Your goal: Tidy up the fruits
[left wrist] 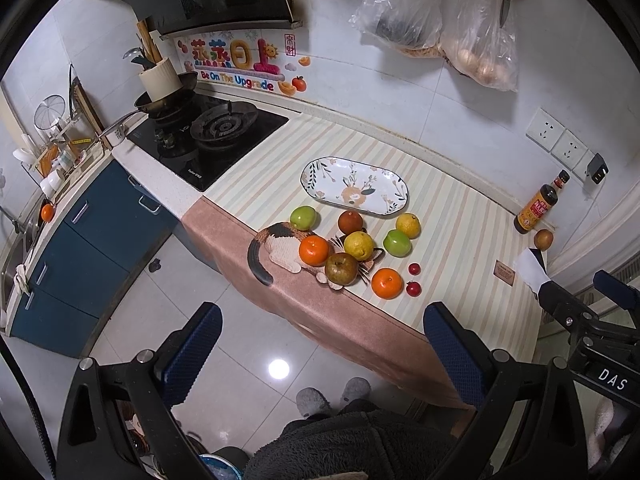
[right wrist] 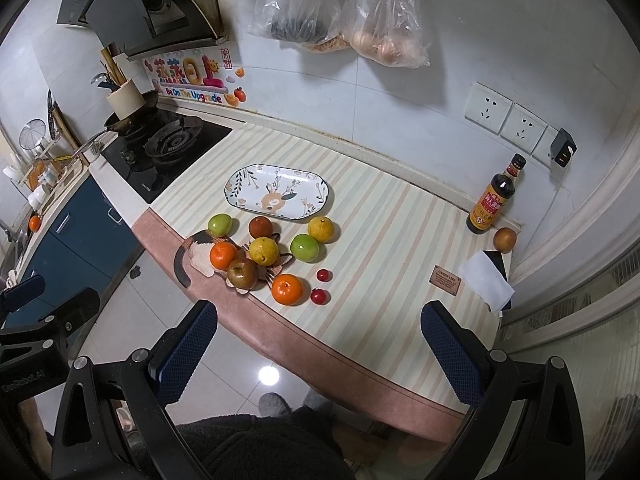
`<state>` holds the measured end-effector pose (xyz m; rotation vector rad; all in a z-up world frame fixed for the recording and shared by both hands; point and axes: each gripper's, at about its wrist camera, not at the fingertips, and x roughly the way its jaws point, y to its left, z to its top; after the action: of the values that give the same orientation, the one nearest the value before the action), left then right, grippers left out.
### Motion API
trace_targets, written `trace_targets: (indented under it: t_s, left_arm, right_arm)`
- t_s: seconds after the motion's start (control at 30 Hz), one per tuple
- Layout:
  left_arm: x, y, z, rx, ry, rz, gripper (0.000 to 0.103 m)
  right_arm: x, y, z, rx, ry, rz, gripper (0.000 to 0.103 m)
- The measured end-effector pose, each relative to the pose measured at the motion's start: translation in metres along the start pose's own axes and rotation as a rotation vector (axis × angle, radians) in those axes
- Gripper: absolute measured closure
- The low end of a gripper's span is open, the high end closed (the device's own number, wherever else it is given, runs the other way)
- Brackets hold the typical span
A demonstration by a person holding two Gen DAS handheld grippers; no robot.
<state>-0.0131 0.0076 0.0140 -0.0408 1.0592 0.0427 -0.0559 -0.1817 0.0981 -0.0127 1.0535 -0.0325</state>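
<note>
A cluster of fruit lies on the striped counter mat: two oranges point(left wrist: 386, 283) point(right wrist: 287, 289), two green apples point(left wrist: 397, 242) point(right wrist: 304, 247), two yellow citrus point(left wrist: 359, 245) point(right wrist: 264, 251), a brown pear point(left wrist: 341, 268) point(right wrist: 242, 273), a dark red fruit point(left wrist: 350, 222) and two small red fruits point(left wrist: 413, 288) point(right wrist: 319, 296). An empty oval floral plate point(left wrist: 354, 186) point(right wrist: 278, 192) sits just behind them. My left gripper point(left wrist: 324, 344) and right gripper point(right wrist: 320, 344) are both open and empty, held above the floor in front of the counter edge.
A cat-shaped mat point(left wrist: 280, 248) lies under some of the fruit. A gas stove point(left wrist: 212, 136) with a pan is at the left. A sauce bottle point(right wrist: 494, 200), a lone brown fruit point(right wrist: 505, 239) and a tissue point(right wrist: 486, 280) stand at the right. Plastic bags point(right wrist: 340, 12) hang on the wall.
</note>
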Motion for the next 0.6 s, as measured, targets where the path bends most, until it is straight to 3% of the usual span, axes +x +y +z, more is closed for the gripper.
trace_targets:
  t_s: [0.6]
  left_arm:
    - [-0.0023,0.0004,0.0018,0.000,-0.004,-0.001,0.000]
  right_arm:
    - [-0.0054,0.0006,0.0010,-0.007,-0.001,0.012,0.000]
